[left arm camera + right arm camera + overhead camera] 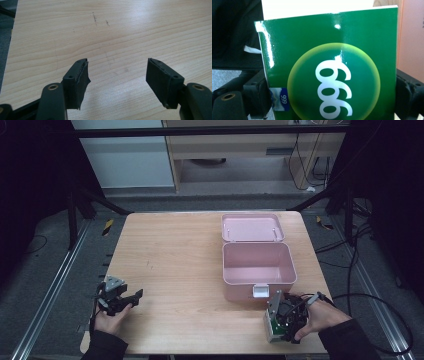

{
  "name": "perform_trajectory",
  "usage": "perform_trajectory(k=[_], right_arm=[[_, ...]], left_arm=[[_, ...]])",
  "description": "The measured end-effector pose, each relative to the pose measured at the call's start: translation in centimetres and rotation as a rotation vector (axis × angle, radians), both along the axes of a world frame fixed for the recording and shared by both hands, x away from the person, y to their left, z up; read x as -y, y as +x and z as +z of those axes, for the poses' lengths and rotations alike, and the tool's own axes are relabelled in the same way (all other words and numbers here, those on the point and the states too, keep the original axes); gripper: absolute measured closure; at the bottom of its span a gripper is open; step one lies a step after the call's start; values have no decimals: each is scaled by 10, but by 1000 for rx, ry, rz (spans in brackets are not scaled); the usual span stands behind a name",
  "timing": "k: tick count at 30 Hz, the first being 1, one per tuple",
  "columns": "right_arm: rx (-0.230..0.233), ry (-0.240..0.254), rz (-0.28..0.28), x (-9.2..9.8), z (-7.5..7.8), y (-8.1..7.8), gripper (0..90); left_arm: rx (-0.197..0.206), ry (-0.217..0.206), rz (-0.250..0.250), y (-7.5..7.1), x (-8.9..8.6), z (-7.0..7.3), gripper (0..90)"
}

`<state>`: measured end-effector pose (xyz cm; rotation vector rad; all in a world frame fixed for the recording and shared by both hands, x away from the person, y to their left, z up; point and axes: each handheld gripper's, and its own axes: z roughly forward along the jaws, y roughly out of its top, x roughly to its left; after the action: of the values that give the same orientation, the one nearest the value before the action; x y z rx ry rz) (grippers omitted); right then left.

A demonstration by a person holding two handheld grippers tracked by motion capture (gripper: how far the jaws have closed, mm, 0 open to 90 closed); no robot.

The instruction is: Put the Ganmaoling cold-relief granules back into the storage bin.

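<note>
- Box (258, 264), pink, sits open on the table (170, 270), lid (252, 227) laid back flat on its far side, white latch (261, 291) on the near wall.
- Right gripper (281, 320) is just near of the box's latch corner, jaws clamped on a green carton (332, 72) printed with a yellow-ringed "999".
- In the right gripper view the carton blocks most of what lies ahead, with pink box wall at its edge.
- Left gripper (117, 77) is well left of the box, near the table's front edge, jaws spread wide over bare wood.
</note>
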<state>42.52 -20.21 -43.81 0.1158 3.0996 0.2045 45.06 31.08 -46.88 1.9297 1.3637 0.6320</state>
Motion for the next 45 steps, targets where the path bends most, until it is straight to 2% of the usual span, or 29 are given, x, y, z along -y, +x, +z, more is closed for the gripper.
perform_trajectory(k=[14,20,21,26,31,45], right_arm=[[-3,-8,-15,1,3,0,155],[-21,-12,-32,2,8,-3,160],[-21,2,-43,3,12,-5,161],[-22,0,-60,4,25,-6,162],[-28,22,-80,3,36,-7,161],[-28,39,-95,1,60,-9,161]], left_arm=[[1,0,2,0,0,0,338],[0,3,0,0,0,0,338],[0,3,1,0,0,0,338],[0,3,1,0,0,0,338],[1,0,1,0,0,0,338],[1,0,1,0,1,0,338]])
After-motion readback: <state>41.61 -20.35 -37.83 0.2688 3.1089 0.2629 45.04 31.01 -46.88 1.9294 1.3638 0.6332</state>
